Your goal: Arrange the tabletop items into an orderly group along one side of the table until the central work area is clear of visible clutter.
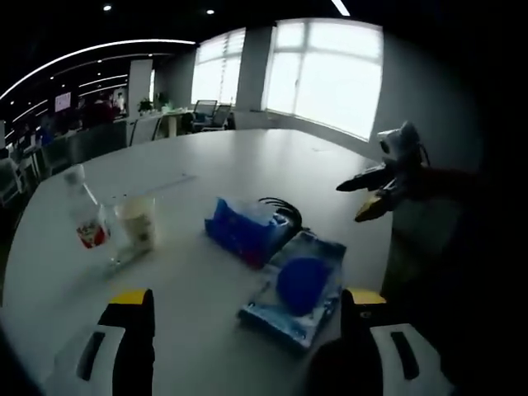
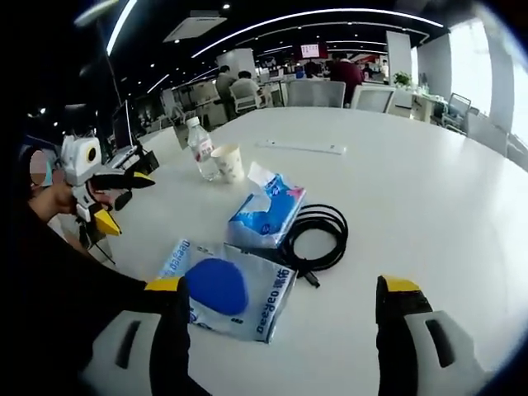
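Blue-lidded wipes pack (image 2: 227, 289) lies just ahead of your right gripper (image 2: 280, 318), nearer its left jaw; both grippers gape empty.

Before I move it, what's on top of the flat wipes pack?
A blue round thing rests on the wipes pack. It covers part of the pack's print.

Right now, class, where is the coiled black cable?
In the right gripper view the black cable lies coiled on the white table, immediately right of the blue tissue pack.
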`<action>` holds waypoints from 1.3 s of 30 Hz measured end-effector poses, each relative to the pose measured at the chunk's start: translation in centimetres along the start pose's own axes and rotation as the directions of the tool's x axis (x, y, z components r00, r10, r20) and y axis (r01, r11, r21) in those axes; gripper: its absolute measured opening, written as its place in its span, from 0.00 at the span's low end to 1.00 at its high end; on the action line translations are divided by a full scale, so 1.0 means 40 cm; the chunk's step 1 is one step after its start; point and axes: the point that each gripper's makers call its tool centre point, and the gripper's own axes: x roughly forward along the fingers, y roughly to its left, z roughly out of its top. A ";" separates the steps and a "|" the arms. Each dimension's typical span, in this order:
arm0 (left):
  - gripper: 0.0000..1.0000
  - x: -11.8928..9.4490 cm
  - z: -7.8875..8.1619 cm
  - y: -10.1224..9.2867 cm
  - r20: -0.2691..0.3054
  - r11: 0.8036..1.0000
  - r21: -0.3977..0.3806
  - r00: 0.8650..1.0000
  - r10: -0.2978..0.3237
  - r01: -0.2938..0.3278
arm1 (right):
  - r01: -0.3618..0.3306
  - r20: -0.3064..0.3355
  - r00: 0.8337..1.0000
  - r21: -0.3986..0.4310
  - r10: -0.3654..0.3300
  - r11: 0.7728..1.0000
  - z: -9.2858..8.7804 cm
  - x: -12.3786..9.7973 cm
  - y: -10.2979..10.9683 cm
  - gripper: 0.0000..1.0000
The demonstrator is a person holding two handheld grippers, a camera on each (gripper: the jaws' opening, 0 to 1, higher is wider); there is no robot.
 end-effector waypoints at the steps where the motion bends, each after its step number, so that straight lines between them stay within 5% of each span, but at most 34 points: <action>1: 0.92 0.003 0.002 -0.003 -0.001 1.000 0.000 1.000 -0.005 0.005 | 0.001 -0.002 1.000 -0.001 -0.001 1.000 -0.001 0.001 0.000 0.89; 13: 0.88 0.063 0.092 0.003 0.026 0.994 0.081 0.997 -0.071 0.069 | 0.000 0.021 1.000 0.020 0.000 1.000 0.018 0.024 0.030 0.81; 23: 0.77 0.119 0.176 0.042 0.035 0.972 0.200 0.991 -0.130 0.120 | 0.076 0.065 0.994 0.091 -0.082 0.993 0.051 0.037 0.033 0.68; 30: 0.67 0.174 0.195 0.068 -0.012 0.960 0.246 0.991 -0.136 0.135 | 0.091 0.060 0.993 0.152 -0.101 0.984 0.052 0.056 0.059 0.61; 39: 0.57 0.250 0.213 0.072 -0.063 0.918 0.346 0.981 -0.186 0.196 | 0.113 0.054 0.991 0.201 -0.126 0.973 0.062 0.094 0.092 0.52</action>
